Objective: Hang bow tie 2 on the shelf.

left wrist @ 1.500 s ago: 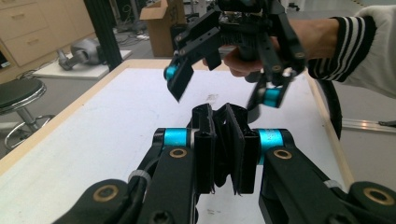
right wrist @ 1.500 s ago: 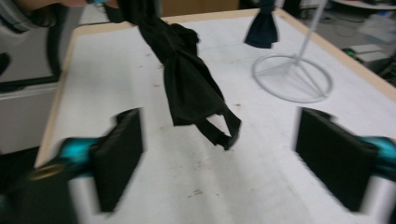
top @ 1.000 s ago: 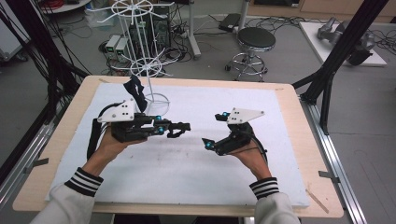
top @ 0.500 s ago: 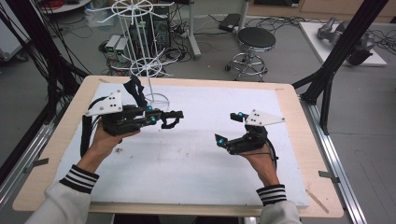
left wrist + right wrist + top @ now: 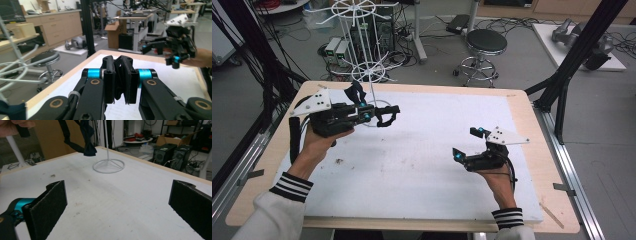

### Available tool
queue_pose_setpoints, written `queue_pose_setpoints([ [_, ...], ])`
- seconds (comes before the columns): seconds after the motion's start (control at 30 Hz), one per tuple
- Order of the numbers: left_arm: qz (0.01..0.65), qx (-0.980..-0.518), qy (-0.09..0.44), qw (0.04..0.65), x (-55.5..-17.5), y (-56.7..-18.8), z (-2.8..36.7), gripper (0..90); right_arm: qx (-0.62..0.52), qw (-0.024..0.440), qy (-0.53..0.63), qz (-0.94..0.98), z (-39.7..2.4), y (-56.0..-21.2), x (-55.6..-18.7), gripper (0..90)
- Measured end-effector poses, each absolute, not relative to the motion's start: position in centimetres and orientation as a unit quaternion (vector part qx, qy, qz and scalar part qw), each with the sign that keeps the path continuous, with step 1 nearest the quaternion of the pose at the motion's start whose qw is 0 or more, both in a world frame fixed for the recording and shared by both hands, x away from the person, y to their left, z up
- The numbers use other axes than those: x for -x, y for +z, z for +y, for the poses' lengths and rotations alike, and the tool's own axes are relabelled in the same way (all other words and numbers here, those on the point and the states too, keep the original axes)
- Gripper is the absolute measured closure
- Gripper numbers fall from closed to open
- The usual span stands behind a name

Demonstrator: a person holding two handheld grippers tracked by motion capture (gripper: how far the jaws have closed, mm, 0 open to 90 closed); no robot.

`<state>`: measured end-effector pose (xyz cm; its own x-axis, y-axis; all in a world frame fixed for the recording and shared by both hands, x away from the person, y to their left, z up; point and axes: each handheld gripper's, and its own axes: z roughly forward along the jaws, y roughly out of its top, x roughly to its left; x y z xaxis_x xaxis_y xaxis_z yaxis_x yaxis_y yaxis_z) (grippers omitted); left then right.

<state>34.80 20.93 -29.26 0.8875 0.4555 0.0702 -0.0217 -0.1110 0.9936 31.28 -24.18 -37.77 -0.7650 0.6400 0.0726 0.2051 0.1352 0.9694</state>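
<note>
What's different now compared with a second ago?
The two hands drew apart: the left gripper, jaws shut, moved up the picture toward the white wire stand, and the right gripper, jaws open, slid toward the table's right edge. The stand and the white mat stayed put.

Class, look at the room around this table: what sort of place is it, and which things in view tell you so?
Most likely a robotics or engineering lab. Computer towers and tangled cables sit on the floor behind the table, and workbenches stand farther back, with wooden cabinets along the wall.
</note>
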Motion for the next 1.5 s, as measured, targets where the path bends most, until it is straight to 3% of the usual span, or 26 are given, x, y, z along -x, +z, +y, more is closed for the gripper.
queue_pose_setpoints([
  [0.87,0.195,-0.695,0.216,0.657,-36.4,-27.5,22.6,81.2,-0.341,0.235,0.607,0.678,-26.5,-40.5,-29.3,1.0],
  [1.5,0.234,-0.689,0.237,0.644,-38.1,-28.2,22.7,81.2,-0.356,0.268,0.612,0.653,-27.1,-41.8,-28.4,1.0],
])
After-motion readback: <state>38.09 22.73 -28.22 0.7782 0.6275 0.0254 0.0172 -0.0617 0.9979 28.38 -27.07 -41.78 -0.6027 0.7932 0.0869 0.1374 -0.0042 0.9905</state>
